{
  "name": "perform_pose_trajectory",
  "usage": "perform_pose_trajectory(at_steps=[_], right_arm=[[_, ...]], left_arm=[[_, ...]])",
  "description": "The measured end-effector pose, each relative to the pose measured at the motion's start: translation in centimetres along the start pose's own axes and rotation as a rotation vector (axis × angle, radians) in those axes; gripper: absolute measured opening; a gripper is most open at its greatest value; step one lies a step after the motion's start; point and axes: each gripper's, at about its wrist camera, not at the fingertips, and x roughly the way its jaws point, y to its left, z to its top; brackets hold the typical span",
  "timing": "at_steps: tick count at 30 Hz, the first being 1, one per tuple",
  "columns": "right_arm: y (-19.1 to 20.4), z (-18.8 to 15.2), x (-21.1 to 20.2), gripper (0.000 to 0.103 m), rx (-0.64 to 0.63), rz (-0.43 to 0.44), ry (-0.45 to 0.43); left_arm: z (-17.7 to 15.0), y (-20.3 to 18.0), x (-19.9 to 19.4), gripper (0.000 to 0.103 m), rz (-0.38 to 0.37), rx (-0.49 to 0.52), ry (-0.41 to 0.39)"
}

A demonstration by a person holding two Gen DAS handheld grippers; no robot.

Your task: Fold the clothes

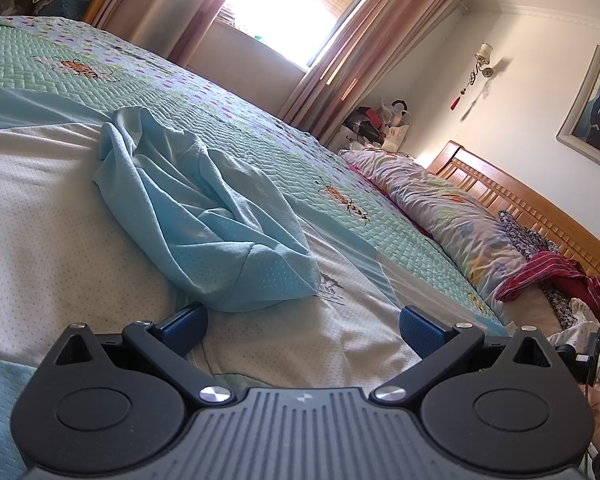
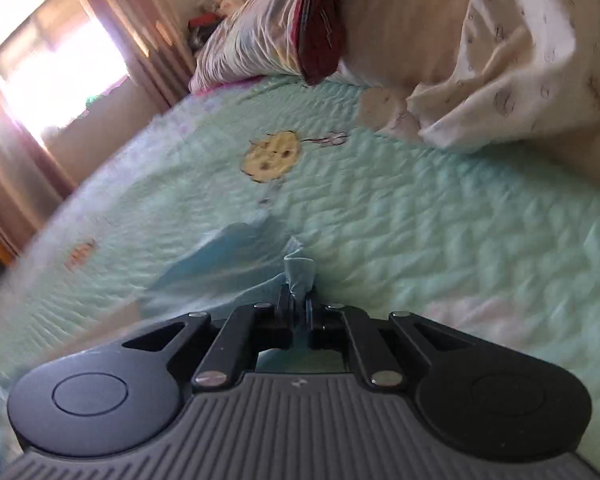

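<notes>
The right gripper (image 2: 298, 300) pinches the blue shirt (image 2: 236, 256) tight to fold it; the left gripper (image 1: 302, 326) waits wide open, holding nothing.

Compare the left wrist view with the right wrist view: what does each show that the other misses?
Left wrist only: the left hand-held gripper open and empty over a white garment, a bunched light blue sleeve, the wooden headboard, a wall lamp.
Right wrist only: the right hand-held gripper shut on a pinch of light blue fabric, a white printed garment.
Both: the green quilt, the window, the pillow.
</notes>
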Motion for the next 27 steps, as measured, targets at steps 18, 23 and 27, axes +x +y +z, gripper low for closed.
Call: perform_pose_trajectory(at_steps=[18, 23, 27], right_arm=[[8.0, -6.0, -8.0, 0.037, 0.143, 0.310, 0.058], [18.4, -14.1, -8.9, 0.037, -0.014, 0.665, 0.317], [22.5, -20.1, -8.6, 0.038, -0.085, 0.717, 0.491]], left_arm=[[0.1, -0.1, 0.2, 0.102, 0.006, 0.000, 0.007], [0.4, -0.4, -0.1, 0.102, 0.003, 0.011, 0.056], [0.3, -0.6, -1.5, 0.102, -0.020, 0.072, 0.130]])
